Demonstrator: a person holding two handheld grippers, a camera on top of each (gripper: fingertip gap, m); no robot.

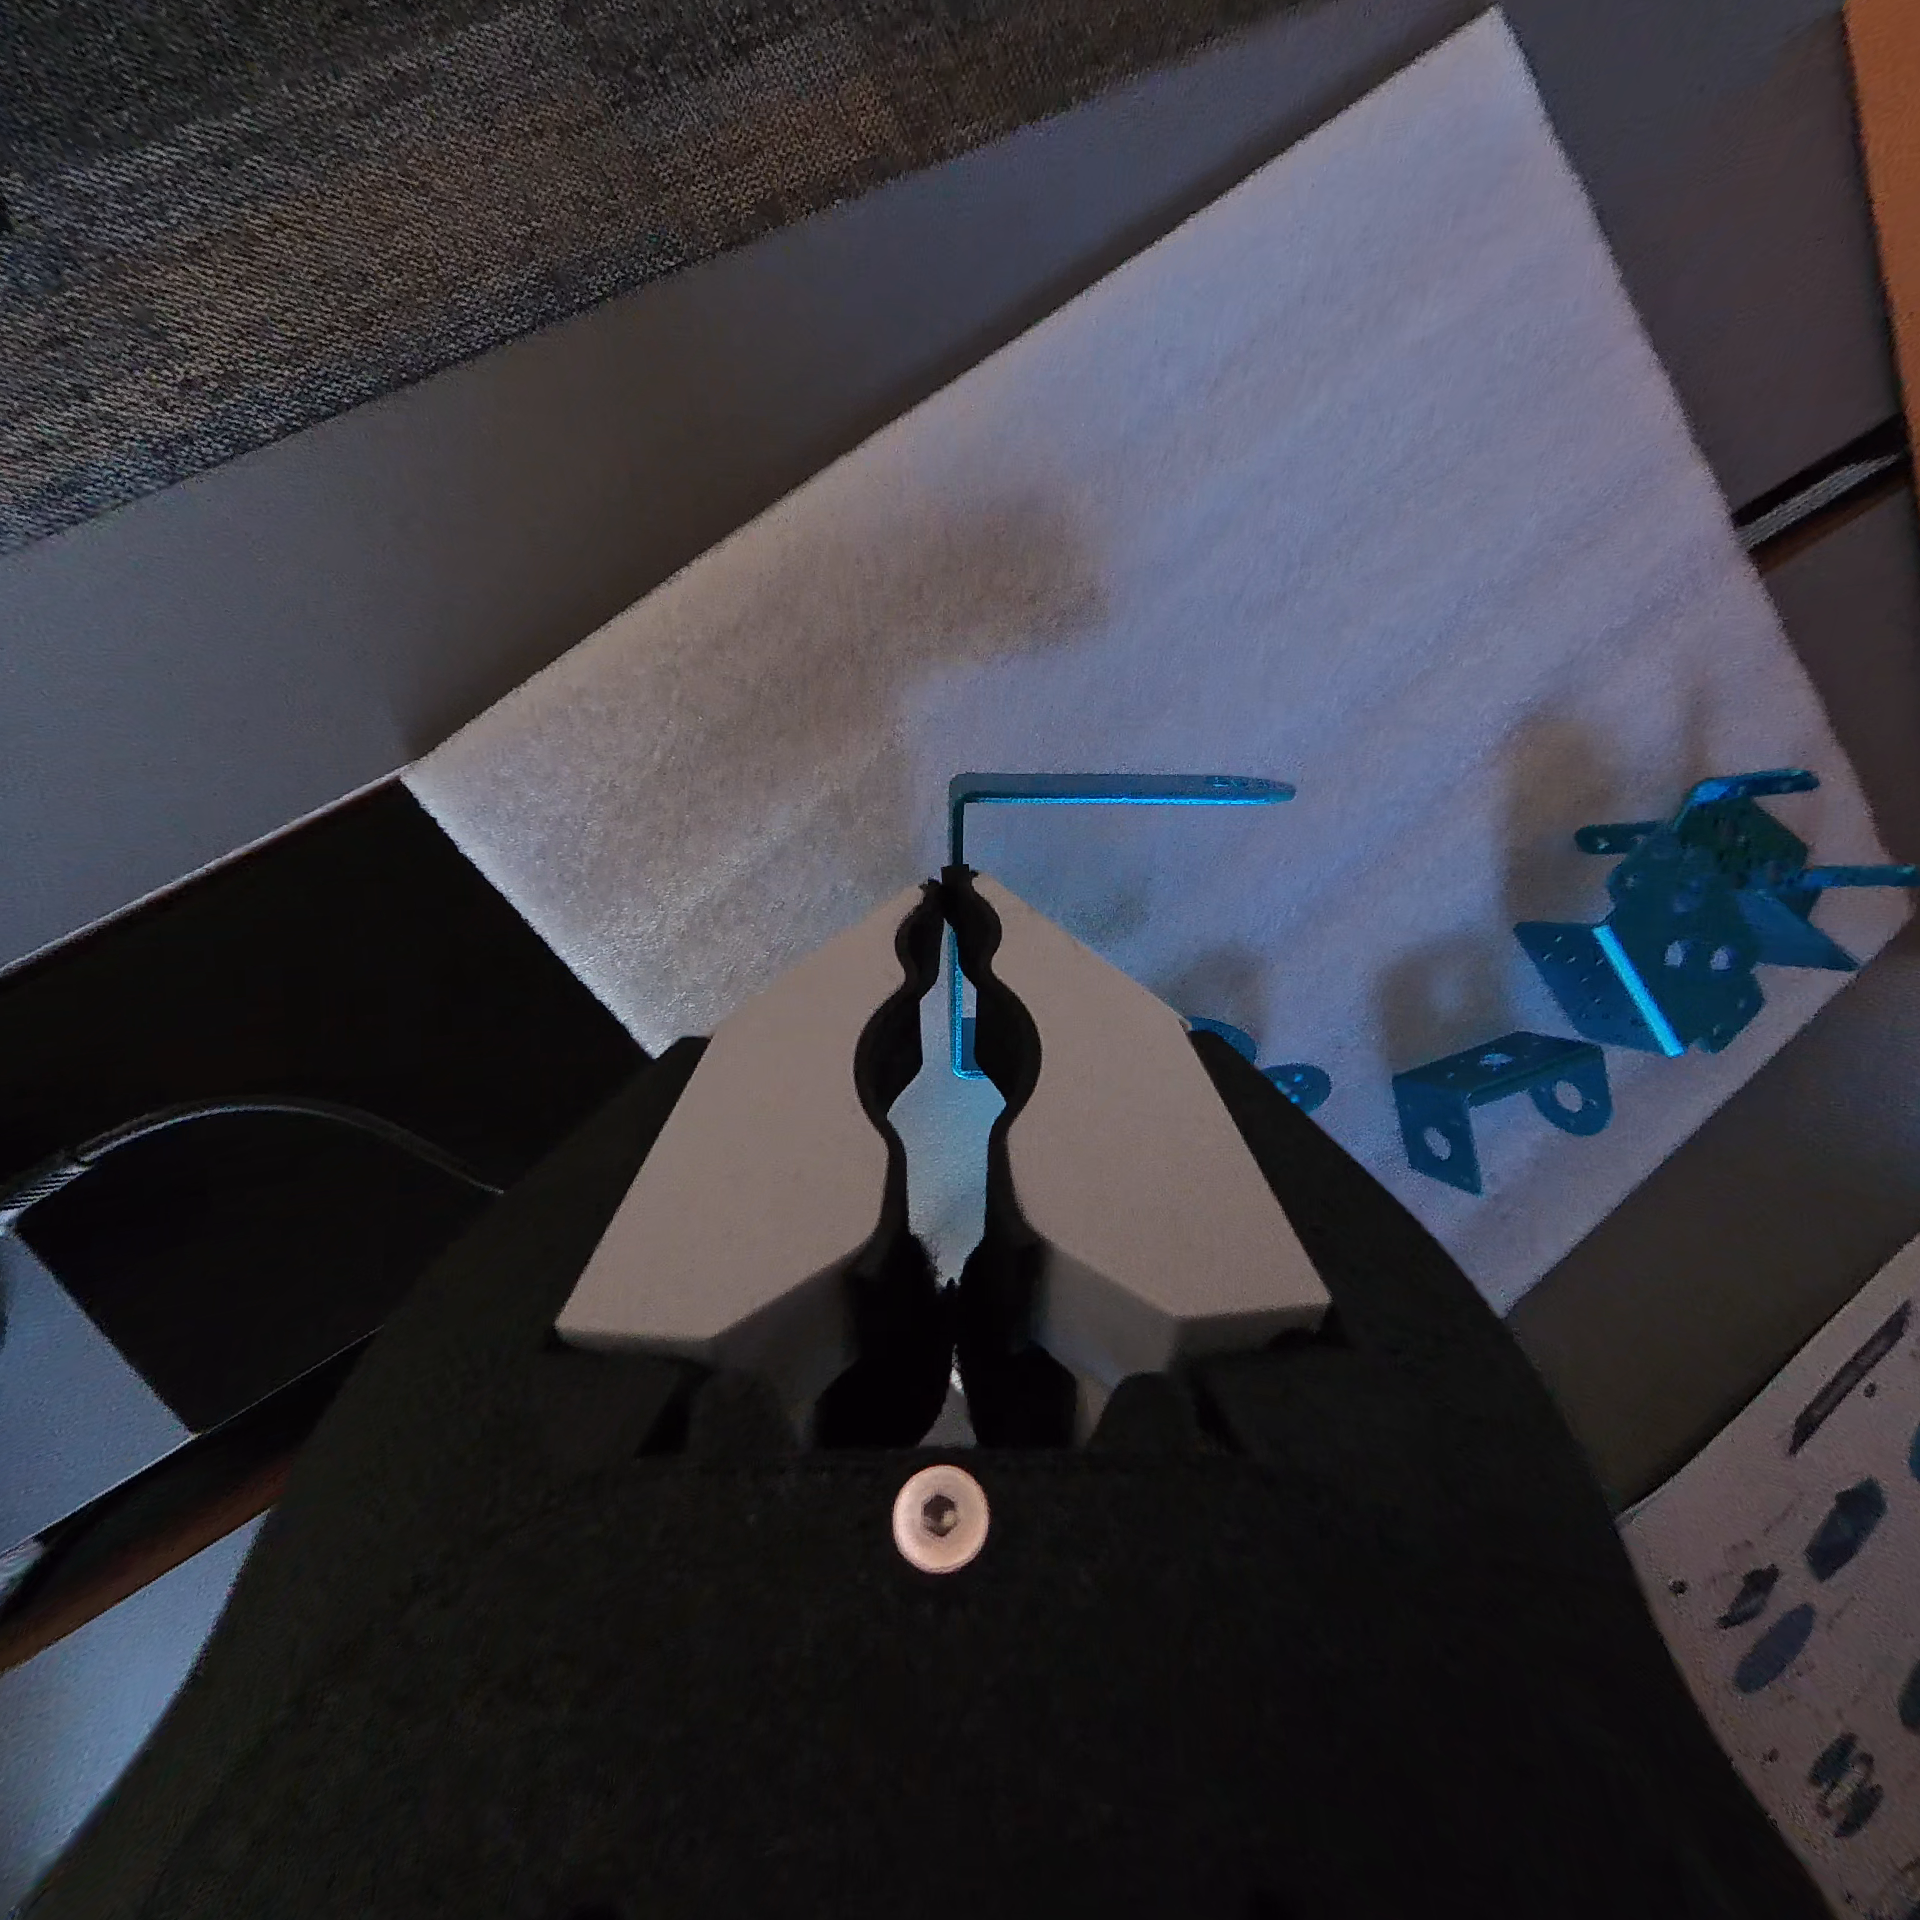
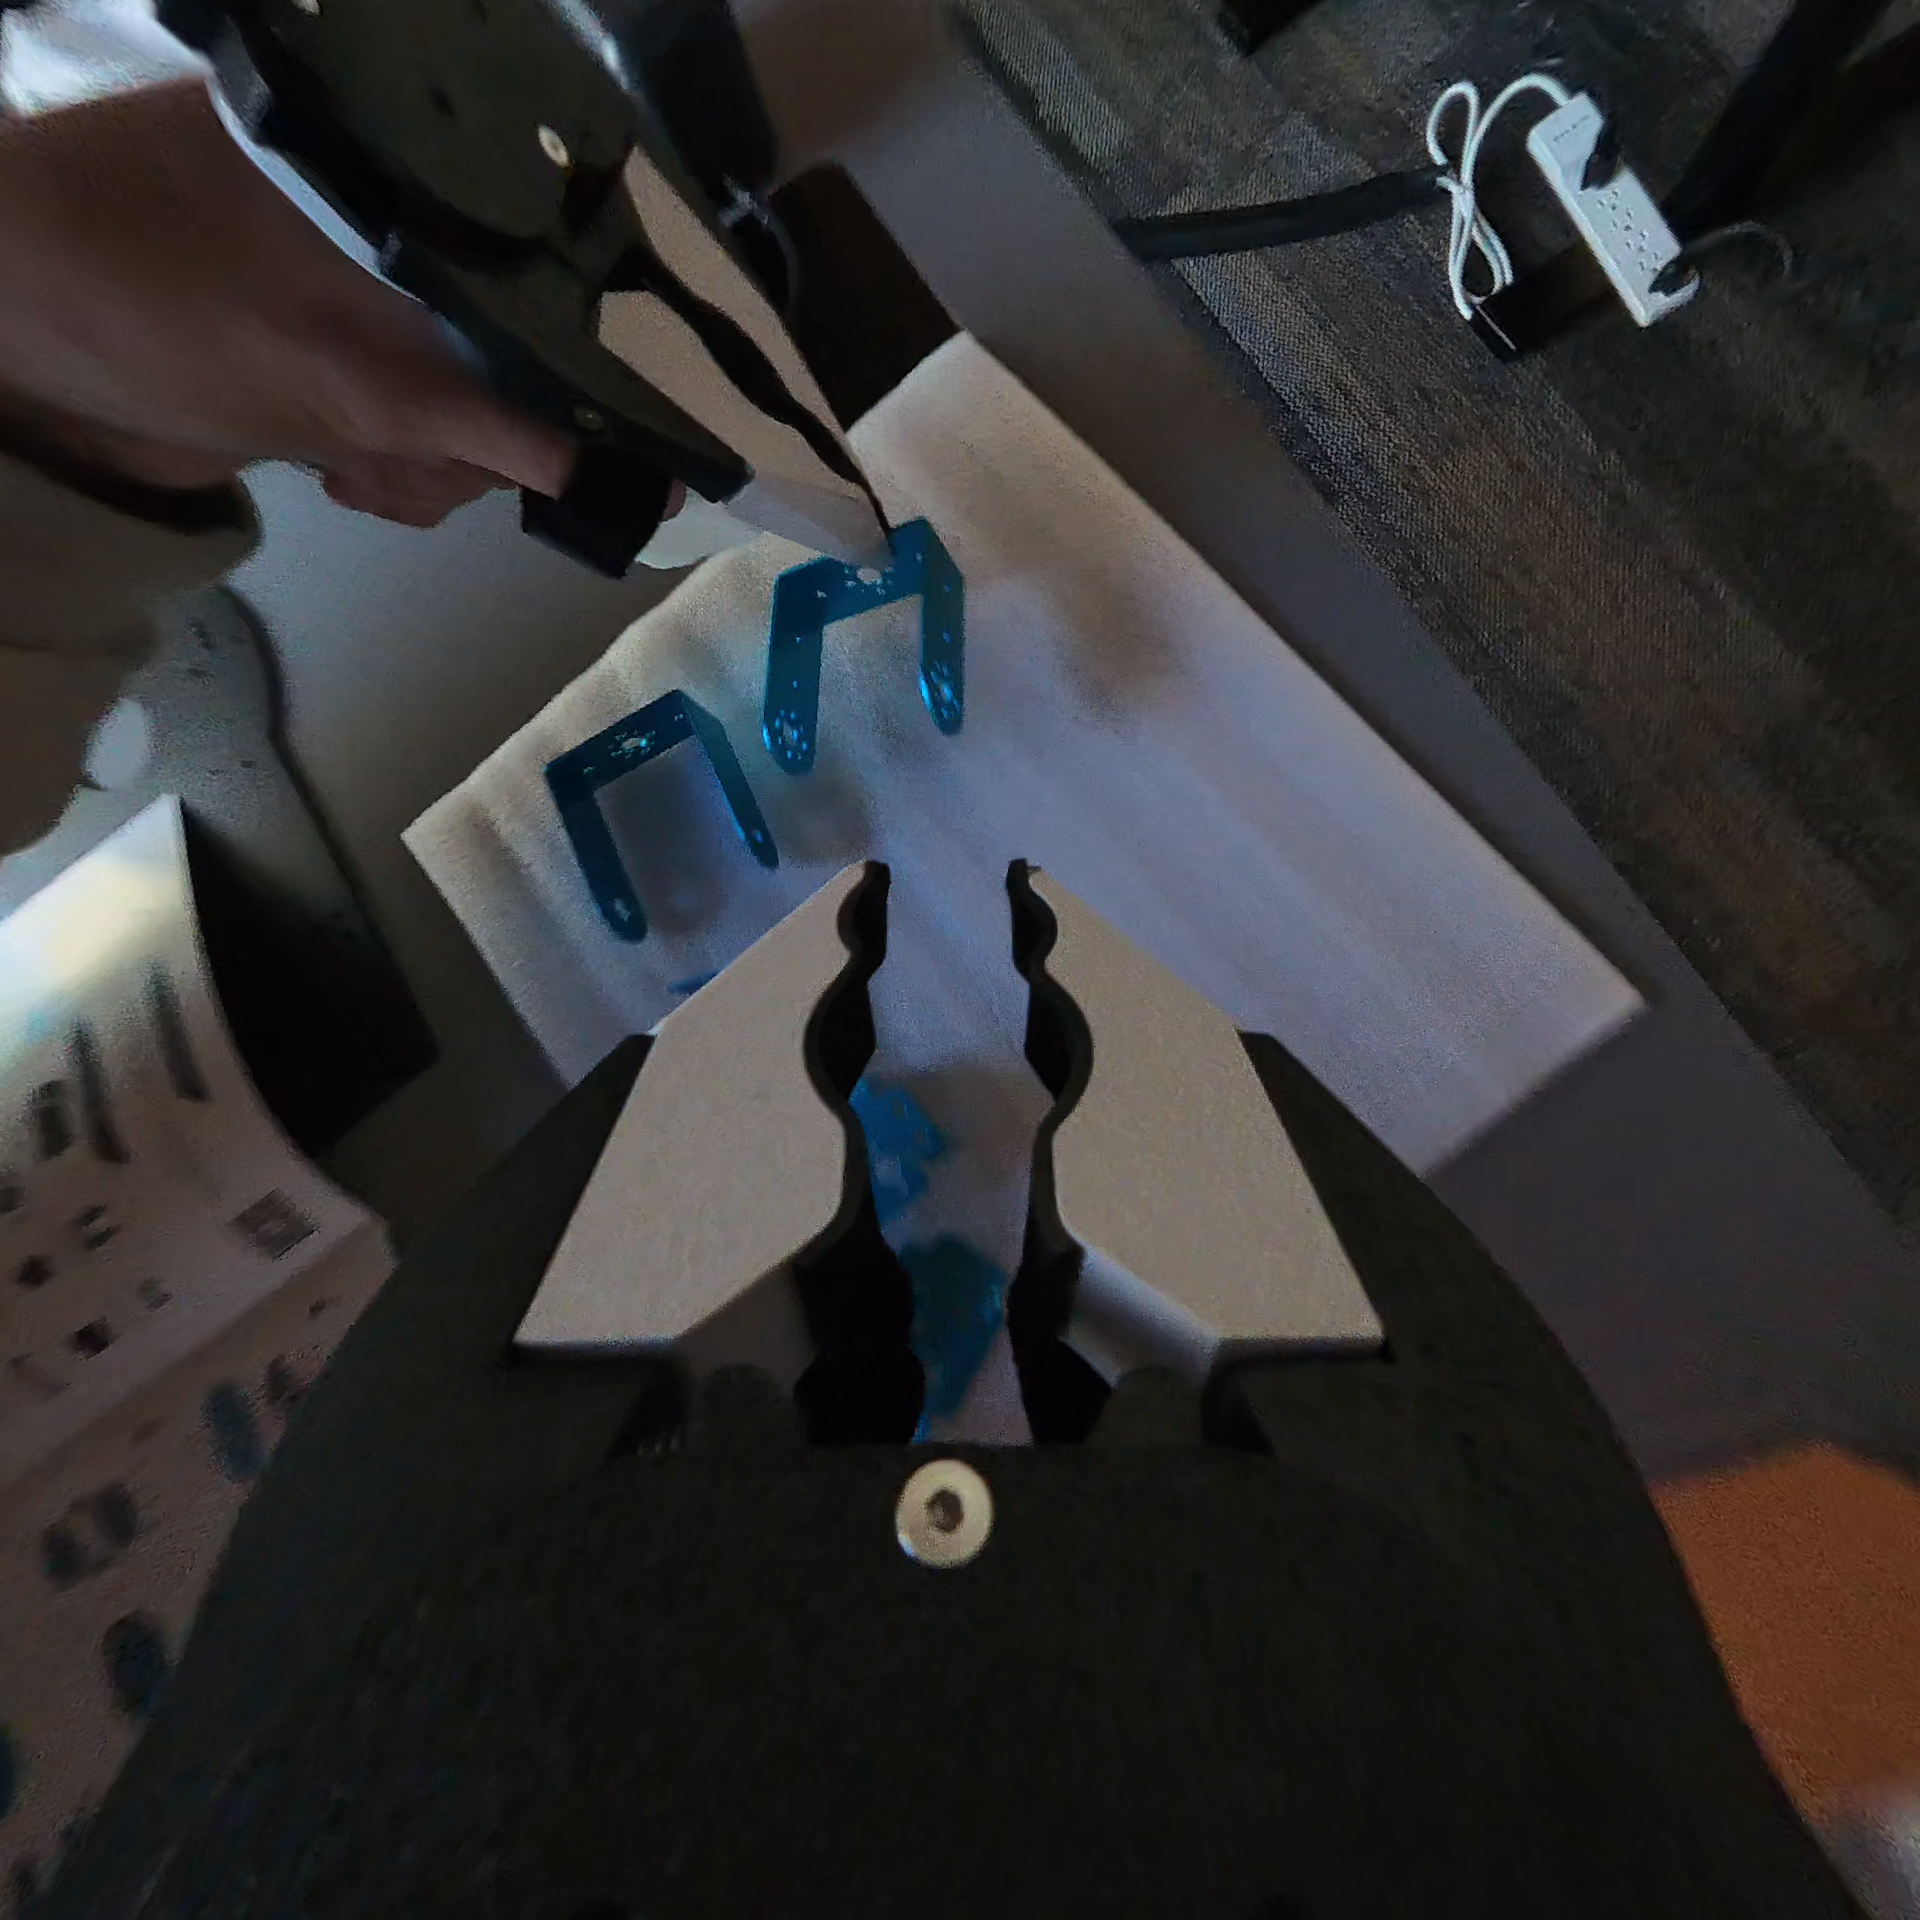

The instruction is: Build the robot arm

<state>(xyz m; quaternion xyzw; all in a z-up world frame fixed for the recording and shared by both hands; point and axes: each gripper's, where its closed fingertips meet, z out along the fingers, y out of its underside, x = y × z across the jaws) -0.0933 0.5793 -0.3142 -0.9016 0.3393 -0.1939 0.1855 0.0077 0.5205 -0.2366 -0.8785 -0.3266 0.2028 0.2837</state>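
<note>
My left gripper [image 1: 951,888] is shut on the flat back of a blue U-shaped metal bracket [image 1: 1122,790] and holds it above a white felt mat [image 1: 1299,468]. The right wrist view shows the same left gripper [image 2: 883,535] pinching that bracket [image 2: 862,644], its two legs hanging toward the mat [image 2: 1195,790]. My right gripper [image 2: 948,878] is open and empty above the mat. A second blue U bracket [image 2: 655,790] lies on the mat just left of its tips. More blue parts [image 2: 935,1247] show between its fingers, underneath.
On the mat lie a small blue bracket [image 1: 1496,1091] and a cluster of joined blue brackets [image 1: 1704,925]. A printed sheet [image 1: 1797,1621] lies at the right, also in the right wrist view [image 2: 135,1195]. A white power strip [image 2: 1600,208] lies on the carpet. A person's hand [image 2: 312,384] holds the left gripper. The tips of one gripper are about 15 cm away from the tips of the other.
</note>
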